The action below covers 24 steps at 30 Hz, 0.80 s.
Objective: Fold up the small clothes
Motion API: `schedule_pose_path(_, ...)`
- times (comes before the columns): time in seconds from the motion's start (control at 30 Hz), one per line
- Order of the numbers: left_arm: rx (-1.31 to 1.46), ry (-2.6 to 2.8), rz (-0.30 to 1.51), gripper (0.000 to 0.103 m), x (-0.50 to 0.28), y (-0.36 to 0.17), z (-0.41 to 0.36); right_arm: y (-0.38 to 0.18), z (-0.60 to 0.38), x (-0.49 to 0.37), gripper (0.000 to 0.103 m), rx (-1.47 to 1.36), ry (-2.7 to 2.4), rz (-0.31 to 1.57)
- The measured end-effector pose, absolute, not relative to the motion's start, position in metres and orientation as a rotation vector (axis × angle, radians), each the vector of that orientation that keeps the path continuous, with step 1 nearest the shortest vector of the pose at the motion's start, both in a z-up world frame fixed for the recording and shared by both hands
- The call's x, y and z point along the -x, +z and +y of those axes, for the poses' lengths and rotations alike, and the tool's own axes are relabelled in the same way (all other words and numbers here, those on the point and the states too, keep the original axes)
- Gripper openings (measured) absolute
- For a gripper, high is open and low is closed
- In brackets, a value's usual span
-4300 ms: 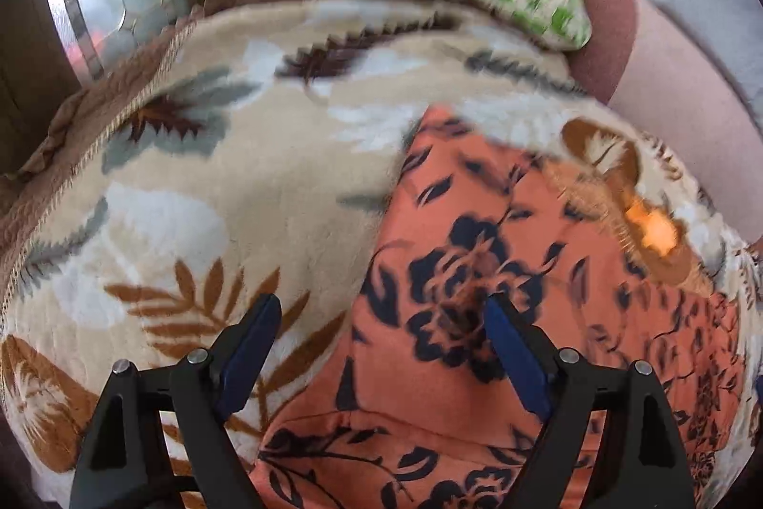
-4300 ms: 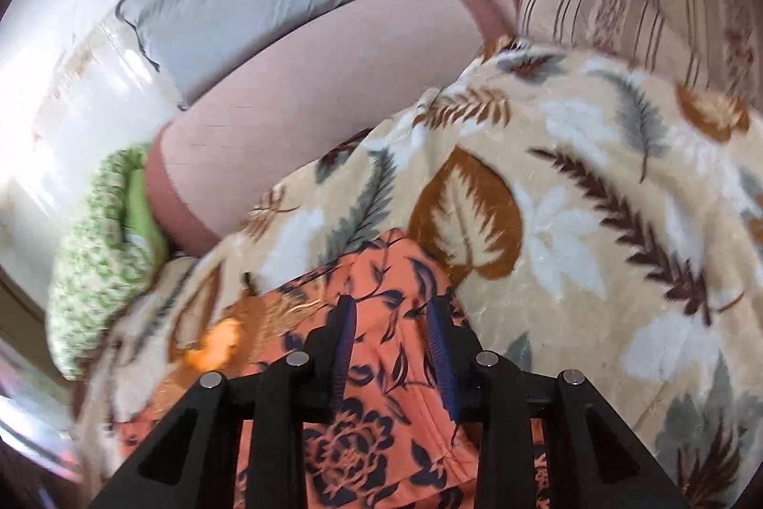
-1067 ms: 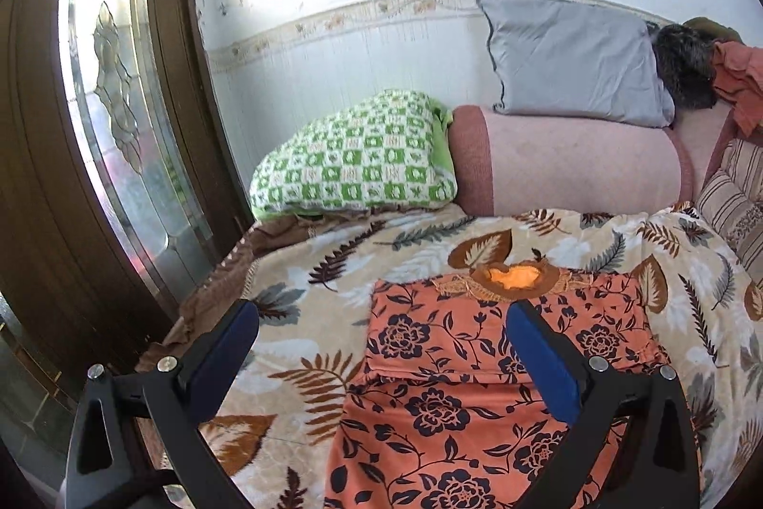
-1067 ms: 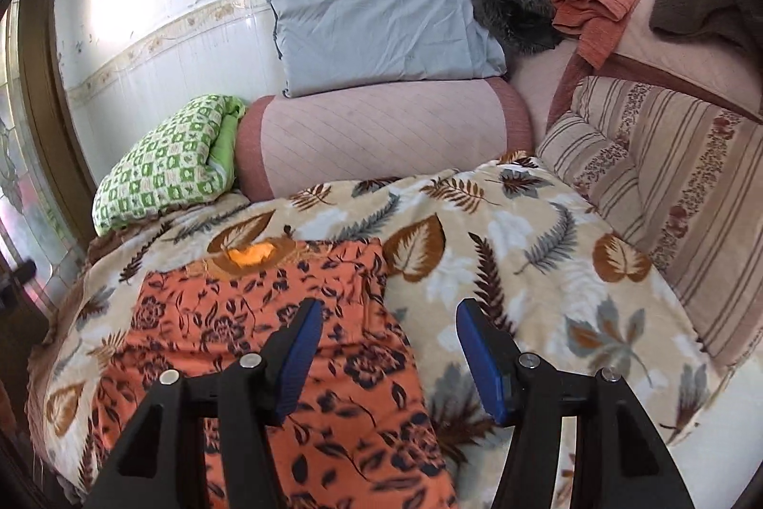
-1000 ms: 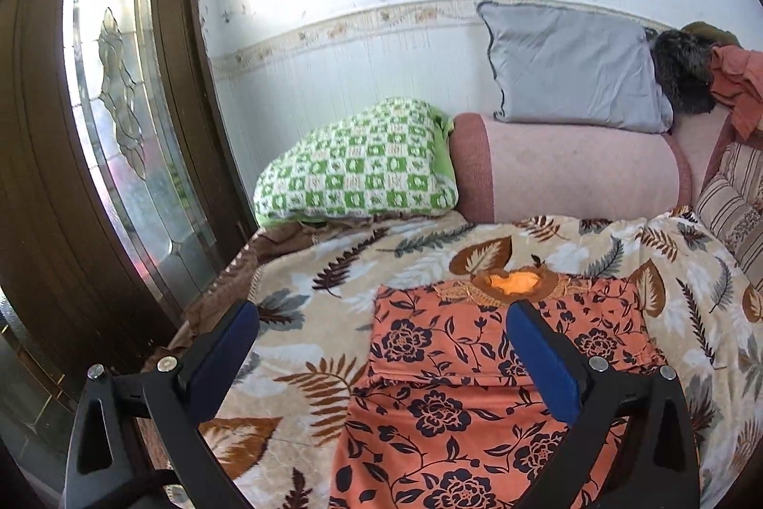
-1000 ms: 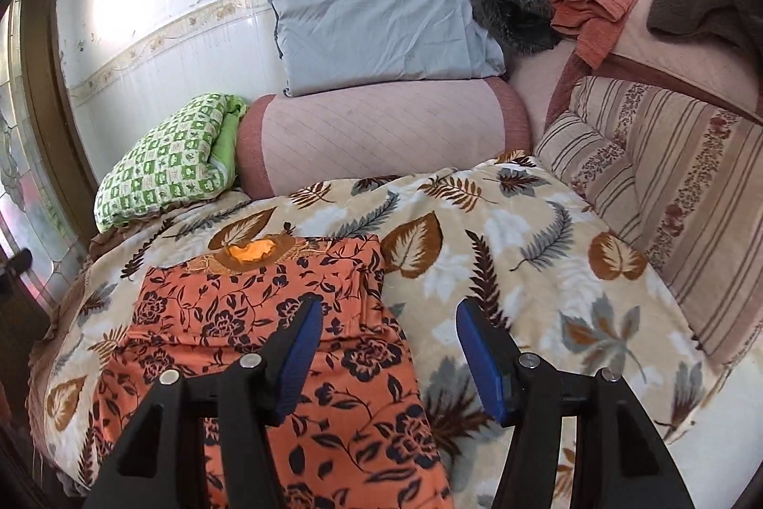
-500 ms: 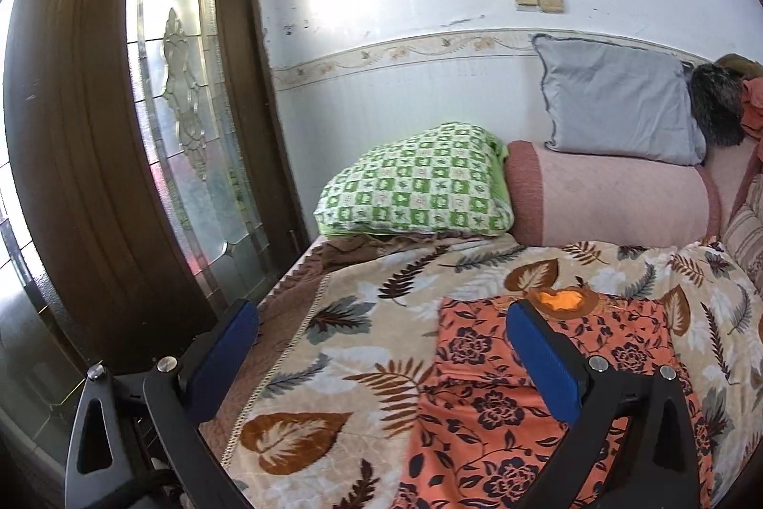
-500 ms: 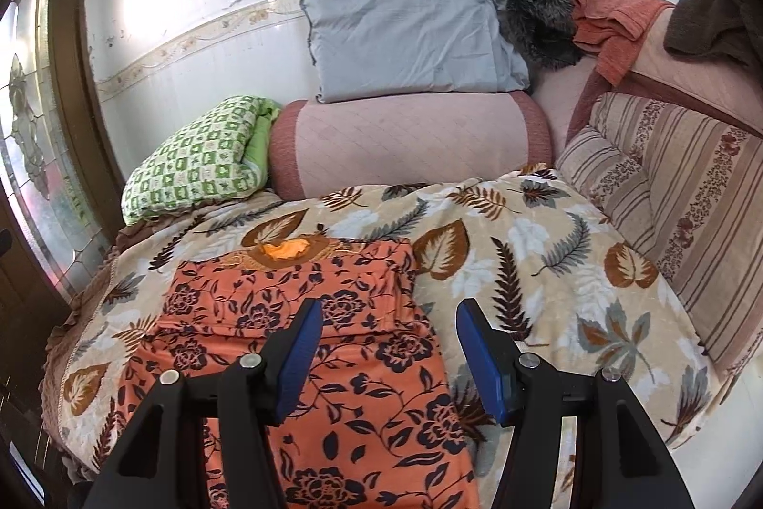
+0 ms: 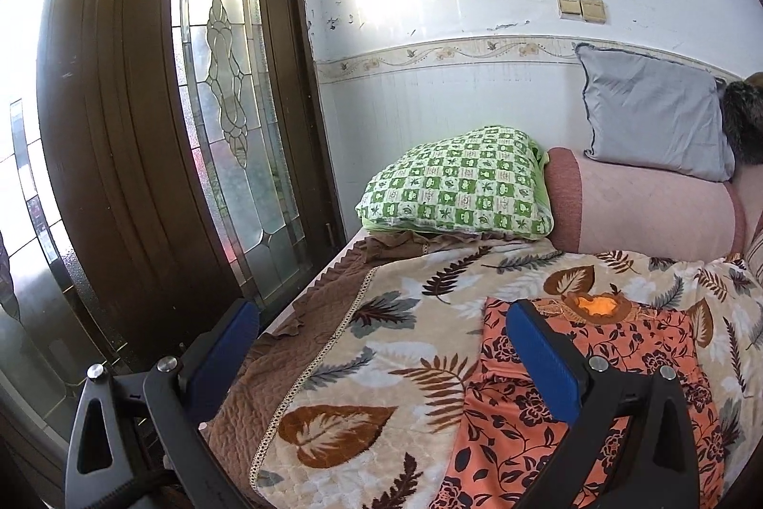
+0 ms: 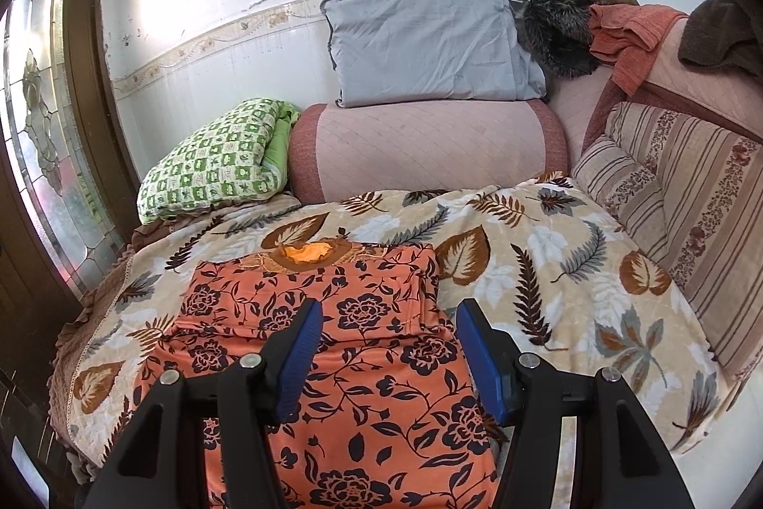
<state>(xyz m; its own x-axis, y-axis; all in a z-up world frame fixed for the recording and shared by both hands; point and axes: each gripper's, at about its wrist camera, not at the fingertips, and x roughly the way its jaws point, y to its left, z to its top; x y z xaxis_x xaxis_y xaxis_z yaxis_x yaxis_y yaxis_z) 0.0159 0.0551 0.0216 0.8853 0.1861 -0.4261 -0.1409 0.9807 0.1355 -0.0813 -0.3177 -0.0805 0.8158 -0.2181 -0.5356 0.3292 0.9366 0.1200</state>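
Note:
An orange garment with dark flowers (image 10: 343,347) lies flat on the leaf-print blanket (image 10: 562,270), neckline toward the far side, its sleeves folded in across the chest. It also shows in the left wrist view (image 9: 620,366) at the right. My right gripper (image 10: 388,358) is open and empty, held above the garment's middle. My left gripper (image 9: 381,366) is open and empty, held back from the bed's left edge, its right finger over the garment's left side.
A green checked pillow (image 9: 458,187), a pink bolster (image 10: 429,149) and a grey pillow (image 10: 429,44) lie at the bed's far end. Striped cushions (image 10: 691,194) line the right. A wooden door with patterned glass (image 9: 143,127) stands left of the bed.
Both grippers have drawn back and up from the garment; the right opened and let go. The left view has swung left toward the door. The garment lies still.

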Motion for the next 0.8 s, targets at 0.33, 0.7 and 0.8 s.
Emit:
schedule_pose_path(0.33,-0.168,0.019,0.638,0.103,-0.020,-0.036,0.045,-0.084,-0.334,0.094,0.063,-0.182,-0.293,0.593)
schedule_pose_path(0.7,-0.065,-0.242,1.147,0.103,0.024,-0.209,0.060,-0.192,-0.426,0.142,0.065,-0.503,-0.220,0.959)
schedule_pose_path(0.8,-0.044,-0.266,1.163,0.102,0.028,-0.215,0.059,-0.244,-0.442,0.154,0.065,-0.695,-0.157,1.080)
